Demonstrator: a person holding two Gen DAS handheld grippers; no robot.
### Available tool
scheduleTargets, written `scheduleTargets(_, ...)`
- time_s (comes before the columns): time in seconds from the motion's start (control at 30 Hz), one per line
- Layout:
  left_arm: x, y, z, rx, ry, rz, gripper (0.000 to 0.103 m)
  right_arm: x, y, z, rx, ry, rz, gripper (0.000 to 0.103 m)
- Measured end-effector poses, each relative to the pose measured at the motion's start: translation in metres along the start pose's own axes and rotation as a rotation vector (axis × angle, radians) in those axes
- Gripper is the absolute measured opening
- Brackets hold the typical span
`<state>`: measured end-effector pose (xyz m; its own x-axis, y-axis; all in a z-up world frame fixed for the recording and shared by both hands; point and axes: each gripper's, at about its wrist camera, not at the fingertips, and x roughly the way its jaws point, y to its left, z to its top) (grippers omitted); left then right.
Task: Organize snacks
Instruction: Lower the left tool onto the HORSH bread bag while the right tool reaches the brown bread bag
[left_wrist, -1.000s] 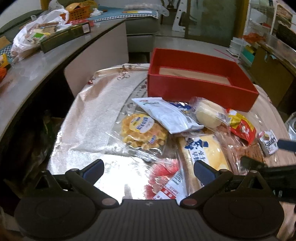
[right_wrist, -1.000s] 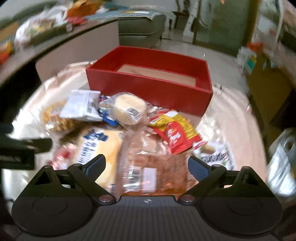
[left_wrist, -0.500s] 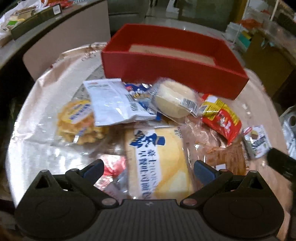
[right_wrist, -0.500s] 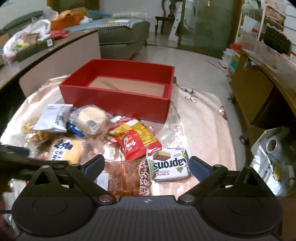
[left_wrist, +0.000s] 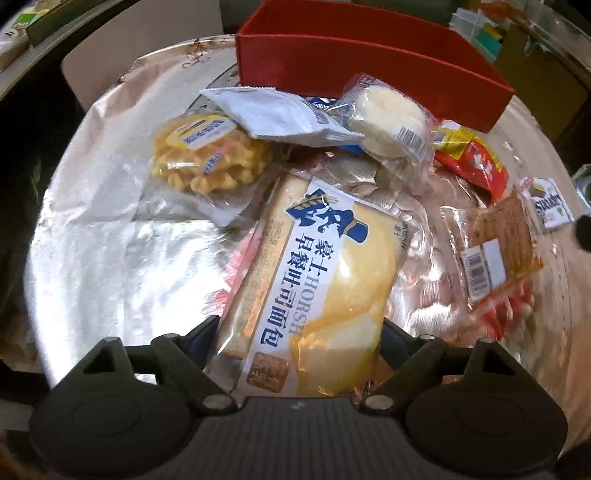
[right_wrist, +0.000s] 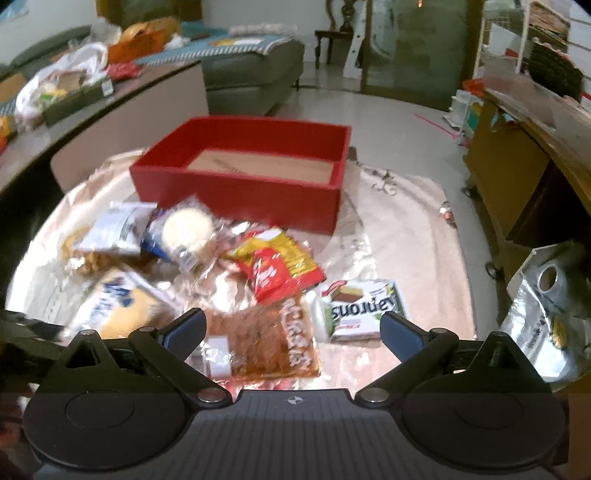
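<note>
Both left claw (left_wrist: 299, 332) fingertips hidden behind the bread packet (left_wrist: 317, 280) between them, grip unclear.

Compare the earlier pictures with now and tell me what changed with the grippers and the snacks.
The left gripper has come down over the yellow bread packet, and its jaws have just been closing, with the packet now between them. The right gripper swung right, its jaws opening a little; it holds nothing above the brown snack packet. The red box and the other snacks lie as before.
</note>
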<state>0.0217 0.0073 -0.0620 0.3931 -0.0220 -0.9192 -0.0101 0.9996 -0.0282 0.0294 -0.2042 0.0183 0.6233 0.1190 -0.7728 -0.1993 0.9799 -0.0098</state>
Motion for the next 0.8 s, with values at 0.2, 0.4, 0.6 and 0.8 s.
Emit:
scheduleTargets(0.2,-0.002,-0.018,0.014,0.121,-0.070,0.008,0.083,0.025,0.019,-0.010,-0.061,0.085,-0.018,0.102)
scheduleTargets(0.4,0.022,-0.030,0.029,0.184,-0.062,0.011,0.089,0.042,0.026,-0.016,-0.111,0.136,-0.045,0.102)
scheduleTargets(0.6,0.025,-0.020,0.034,0.145,-0.043,-0.033,0.084,0.032,0.023,-0.008,-0.216,0.085,0.028,0.102)
scheduleTargets(0.8,0.015,-0.008,0.035,0.105,-0.022,-0.097,0.072,0.043,0.041,-0.003,-0.643,0.141,0.034,0.100)
